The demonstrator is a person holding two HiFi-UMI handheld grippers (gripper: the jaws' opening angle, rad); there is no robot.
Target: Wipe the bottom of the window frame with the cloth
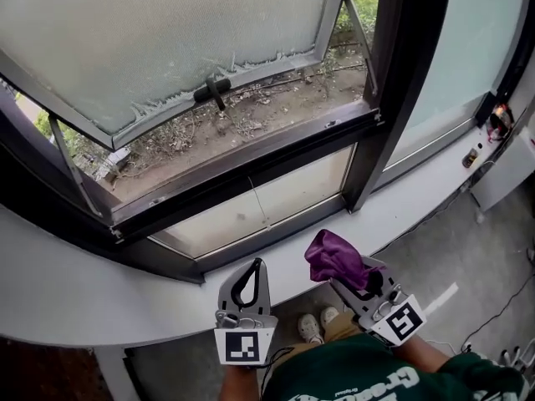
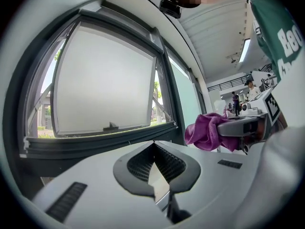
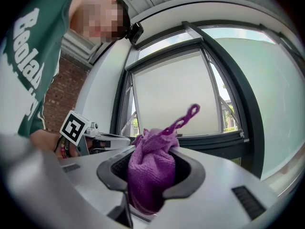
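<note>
A purple cloth [image 1: 332, 256] is bunched in my right gripper [image 1: 344, 278], which is shut on it just in front of the white sill [image 1: 75, 282]. In the right gripper view the cloth [image 3: 148, 168] fills the jaws and a loop of it sticks up. My left gripper [image 1: 255, 267] is shut with nothing in it, beside the right one and also short of the sill. The window frame's dark bottom rail [image 1: 251, 167] runs across above both grippers, untouched. It also shows in the left gripper view as the bottom rail [image 2: 105, 141], with the cloth [image 2: 206, 130] at the right.
The frosted sash [image 1: 167, 32] is swung outward, its black handle [image 1: 214, 91] at the lower edge, with dirt ground outside. A fixed pane [image 1: 259, 209] lies under the rail and a dark mullion [image 1: 393, 90] to the right. Cables [image 1: 500, 122] lie at the sill's far right.
</note>
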